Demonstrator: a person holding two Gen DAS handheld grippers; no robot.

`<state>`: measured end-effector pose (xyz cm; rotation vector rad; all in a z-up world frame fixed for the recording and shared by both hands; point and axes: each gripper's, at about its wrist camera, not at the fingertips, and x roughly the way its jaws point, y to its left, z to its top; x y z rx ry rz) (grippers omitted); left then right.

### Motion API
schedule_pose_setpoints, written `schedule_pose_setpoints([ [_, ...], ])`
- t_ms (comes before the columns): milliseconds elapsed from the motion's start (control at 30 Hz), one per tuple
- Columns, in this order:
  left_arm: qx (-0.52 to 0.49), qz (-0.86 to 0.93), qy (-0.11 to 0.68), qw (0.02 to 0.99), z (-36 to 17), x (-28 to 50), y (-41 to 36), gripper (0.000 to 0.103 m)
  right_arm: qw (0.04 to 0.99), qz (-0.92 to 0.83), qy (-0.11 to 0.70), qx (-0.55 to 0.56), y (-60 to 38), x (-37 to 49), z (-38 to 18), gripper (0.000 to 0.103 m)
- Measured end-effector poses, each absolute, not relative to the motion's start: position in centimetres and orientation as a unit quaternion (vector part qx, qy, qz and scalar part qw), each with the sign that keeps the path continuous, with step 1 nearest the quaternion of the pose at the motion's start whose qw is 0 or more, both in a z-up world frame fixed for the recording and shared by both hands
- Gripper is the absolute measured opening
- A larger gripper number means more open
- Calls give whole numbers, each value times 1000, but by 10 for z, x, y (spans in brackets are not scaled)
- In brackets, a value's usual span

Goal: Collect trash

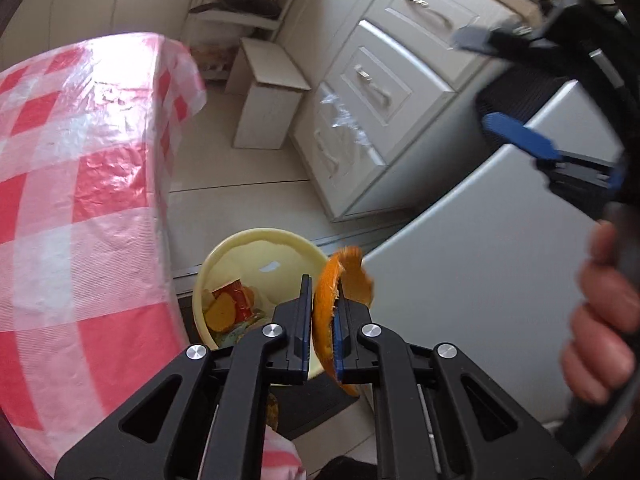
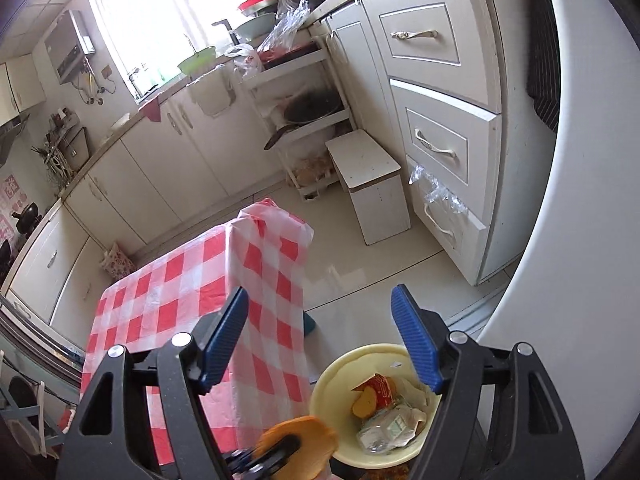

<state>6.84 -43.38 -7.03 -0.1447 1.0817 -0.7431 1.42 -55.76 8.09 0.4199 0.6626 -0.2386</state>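
Kitchen floor beside the checked surface (image 1: 80,184) carries the yellow bin (image 1: 224,256), and the left gripper (image 1: 322,312), jaws closed on an orange peel (image 1: 324,292), should move squarely above that bin before releasing, while the right gripper (image 2: 324,344) hangs wide open and empty above it.

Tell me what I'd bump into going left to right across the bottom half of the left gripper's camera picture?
Checkered tablecloth → yellow trash bin → red cup inside it → orange peel pinched in the left gripper → white fridge → the person's hand.
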Motion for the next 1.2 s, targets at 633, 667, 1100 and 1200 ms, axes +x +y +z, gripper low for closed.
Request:
schedule_pose_setpoints([
  [633, -52, -289, 428, 855, -8, 30, -342, 78, 933, -122, 319, 114, -513, 20, 89, 78],
  [667, -48, -280, 422, 861, -3, 28, -332, 79, 933, -120, 320, 108, -508, 21, 89, 80],
  [1100, -4, -146, 354, 924, 47, -35, -142, 95, 956, -65, 285, 38, -378, -20, 84, 92],
  [1200, -23, -133, 353, 926, 54, -51, -102, 95, 959, -44, 279, 11, -335, -38, 76, 92],
])
